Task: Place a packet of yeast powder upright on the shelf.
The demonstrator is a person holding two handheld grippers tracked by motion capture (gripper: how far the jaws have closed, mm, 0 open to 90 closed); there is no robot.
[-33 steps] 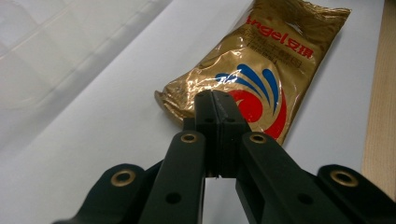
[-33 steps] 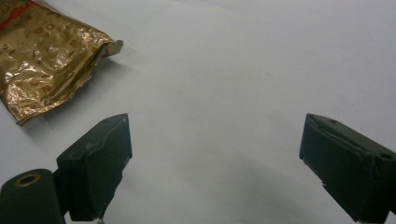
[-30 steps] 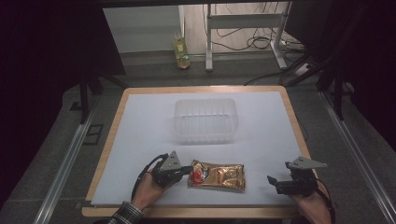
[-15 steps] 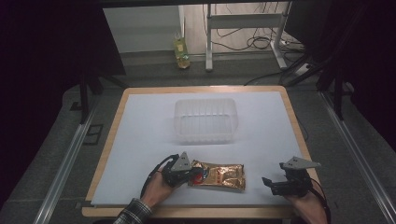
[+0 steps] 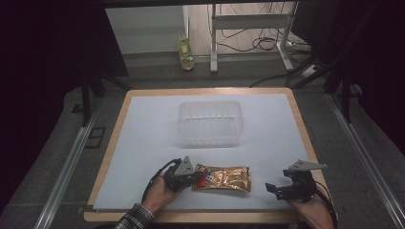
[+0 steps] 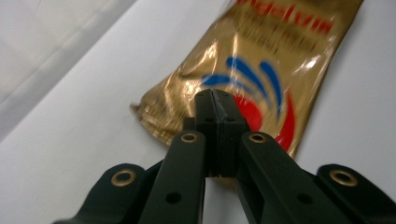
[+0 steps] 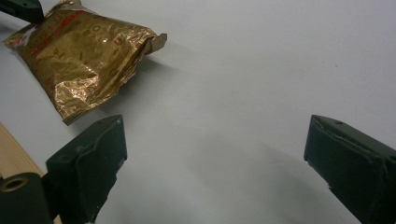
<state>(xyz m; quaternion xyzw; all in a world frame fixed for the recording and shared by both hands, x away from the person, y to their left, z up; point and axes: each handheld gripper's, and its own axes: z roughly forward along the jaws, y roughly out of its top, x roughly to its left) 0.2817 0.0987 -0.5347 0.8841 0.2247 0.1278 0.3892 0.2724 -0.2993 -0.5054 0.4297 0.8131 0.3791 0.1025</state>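
Gold snack packet (image 5: 222, 178) lies flat on the white bench (image 5: 143, 143), on the person's side of the clear plastic tub (image 5: 210, 122) and well apart from it. The left gripper (image 5: 197, 178) sits at the packet's left end; in the left gripper view its jaws are pressed together right over the crimped edge of the packet (image 6: 261, 70), apparently pinching the foil, though how firm the hold is I cannot tell. The right gripper (image 5: 273, 188) hovers beyond the packet's other end, not touching it, and its jaws, which have just been opening wider, stand far apart with nothing between them; the packet (image 7: 79, 56) lies ahead of them. Judging from this, only the first hold is made: the packet has not left the bench, the tub looks empty, and lifting the packet over and dropping it in the tub seems to be what is left.
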